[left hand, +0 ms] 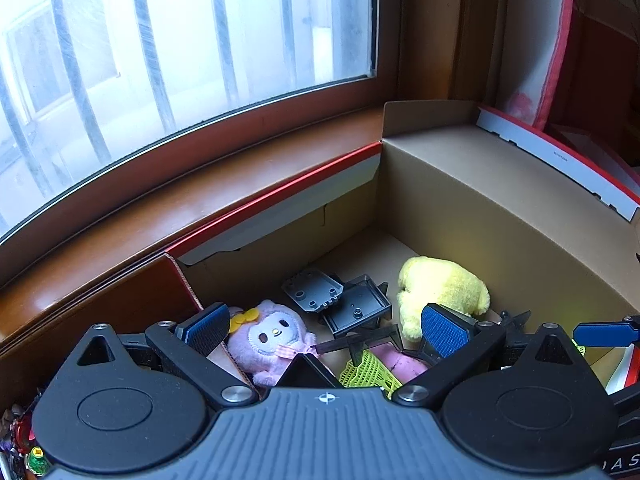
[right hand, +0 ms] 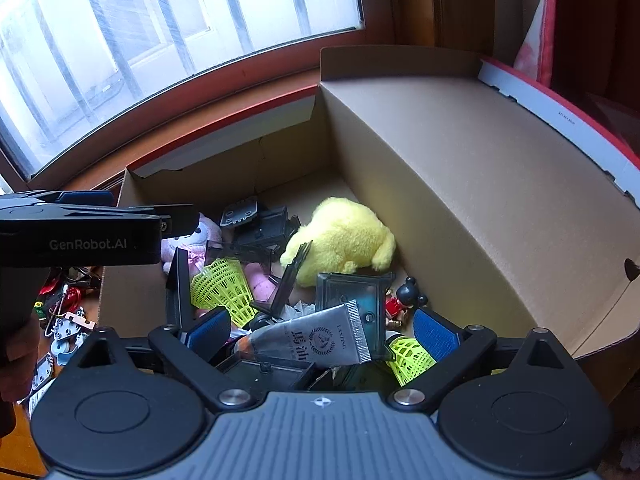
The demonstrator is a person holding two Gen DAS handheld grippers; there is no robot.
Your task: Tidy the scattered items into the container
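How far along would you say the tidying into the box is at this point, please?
Well along: the box already holds the yellow plush, pink plush, shuttlecocks, tube and trays. Both grippers, left and right, are open and empty. Small parts outside the box remain.

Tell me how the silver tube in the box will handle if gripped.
The silver tube looks soft-walled, so it would probably dent under the gripper. Its glossy skin may slip. It lies propped on dark plastic trays, so pushing it would likely slide it off.

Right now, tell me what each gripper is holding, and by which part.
Nothing. The left gripper and the right gripper both stand open over the cardboard box, with no item between their pads.
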